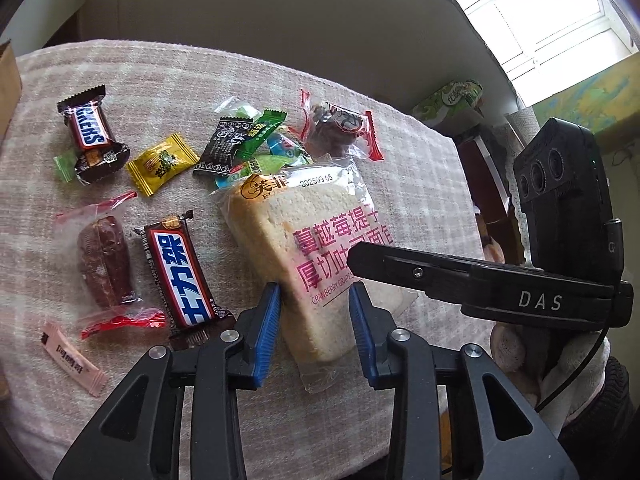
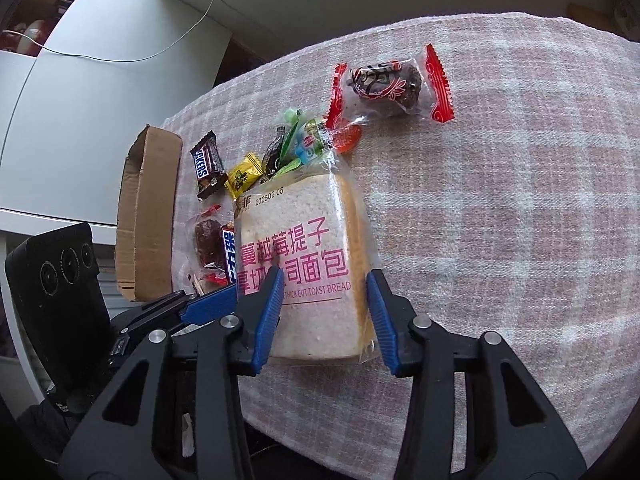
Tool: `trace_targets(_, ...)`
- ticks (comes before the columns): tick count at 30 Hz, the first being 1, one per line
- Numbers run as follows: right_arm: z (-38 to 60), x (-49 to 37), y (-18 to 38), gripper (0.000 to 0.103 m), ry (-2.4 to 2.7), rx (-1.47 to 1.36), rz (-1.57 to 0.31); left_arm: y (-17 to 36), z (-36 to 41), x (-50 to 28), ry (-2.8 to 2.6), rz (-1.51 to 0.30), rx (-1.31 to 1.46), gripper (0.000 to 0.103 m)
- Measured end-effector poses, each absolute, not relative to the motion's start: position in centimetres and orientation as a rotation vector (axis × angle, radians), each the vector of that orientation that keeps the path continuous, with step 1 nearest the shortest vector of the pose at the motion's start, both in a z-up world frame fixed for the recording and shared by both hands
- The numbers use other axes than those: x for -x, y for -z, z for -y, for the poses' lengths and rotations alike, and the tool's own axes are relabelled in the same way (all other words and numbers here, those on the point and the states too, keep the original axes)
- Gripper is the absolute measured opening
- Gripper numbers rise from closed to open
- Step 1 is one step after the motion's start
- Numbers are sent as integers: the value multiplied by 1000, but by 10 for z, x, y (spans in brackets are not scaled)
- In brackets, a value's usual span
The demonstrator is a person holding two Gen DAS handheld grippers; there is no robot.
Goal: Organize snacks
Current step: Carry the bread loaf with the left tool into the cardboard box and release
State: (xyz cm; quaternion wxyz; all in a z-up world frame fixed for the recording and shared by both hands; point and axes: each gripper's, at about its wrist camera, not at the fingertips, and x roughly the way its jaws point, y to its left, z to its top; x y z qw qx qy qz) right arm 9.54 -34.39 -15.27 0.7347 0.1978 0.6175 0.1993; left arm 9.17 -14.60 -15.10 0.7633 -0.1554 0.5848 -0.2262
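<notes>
In the left wrist view, the left tool [image 1: 314, 300] reaches down over the near end of a wrapped toast slice [image 1: 316, 248], its blue pads [image 1: 267, 332] standing on either side of the slice and seemingly touching the wrapper, so it looks clamped on the toast. In the right wrist view, the right tool [image 2: 324, 300] straddles the same toast [image 2: 304, 264] from the other side; its pads [image 2: 380, 320] sit at the wrapper edges, and it too appears to be gripping, though how firmly cannot be told. The toast lies flat on a pink checked cloth covering the worktop [image 2: 500, 220], at lower centre in both views. To the left of it in the left view lie a blue chocolate bar [image 1: 180, 276], a dark date [image 1: 106, 260], a Snickers [image 1: 90, 132] and a yellow sweet [image 1: 162, 162]; a heap of small sweets [image 1: 248, 144] touches its far end. A cardboard box [image 2: 146, 216] stands at the left edge in the right view. Doing this step well probably means squeezing lightly, since bread crushes easily, lifting evenly with both tools, and clearing the sweets heap.
</notes>
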Motion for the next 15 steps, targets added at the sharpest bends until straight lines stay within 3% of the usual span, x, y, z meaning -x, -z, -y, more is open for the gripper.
trace_targets(15, 295, -89, 98, 43, -533, -419, -1269, 93, 90, -65, 439, -1115, 331, 34)
